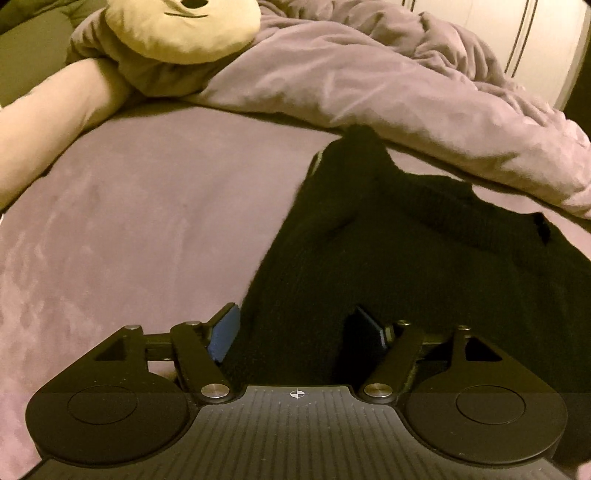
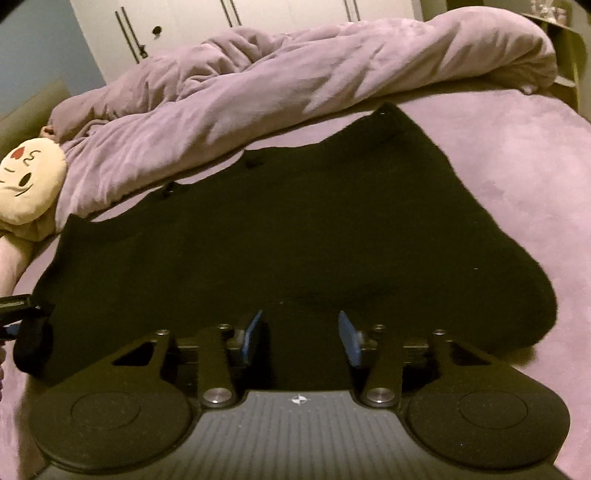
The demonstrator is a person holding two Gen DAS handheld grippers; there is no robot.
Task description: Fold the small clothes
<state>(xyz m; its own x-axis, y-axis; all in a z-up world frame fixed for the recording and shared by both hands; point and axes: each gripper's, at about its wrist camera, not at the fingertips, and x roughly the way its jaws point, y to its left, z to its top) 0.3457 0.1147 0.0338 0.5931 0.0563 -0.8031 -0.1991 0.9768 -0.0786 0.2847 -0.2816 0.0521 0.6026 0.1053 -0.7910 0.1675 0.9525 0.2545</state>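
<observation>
The black garment (image 2: 280, 236) lies spread on the bed (image 2: 517, 166), apparently unfolded. Both grippers, left (image 1: 295, 332) and right (image 2: 301, 338), hover open, gripping nothing.

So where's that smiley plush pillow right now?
The plush pillow lies at the left edge of the right wrist view, at the far end of the bed, tucked against the bunched purple duvet, beyond the black garment.

A rumpled mauve duvet (image 2: 303, 70) is lying across a mauve bedsheet (image 1: 147, 221), partly covering a cream plush toy (image 1: 181, 29), with white wardrobe doors (image 2: 184, 22) standing behind.
</observation>
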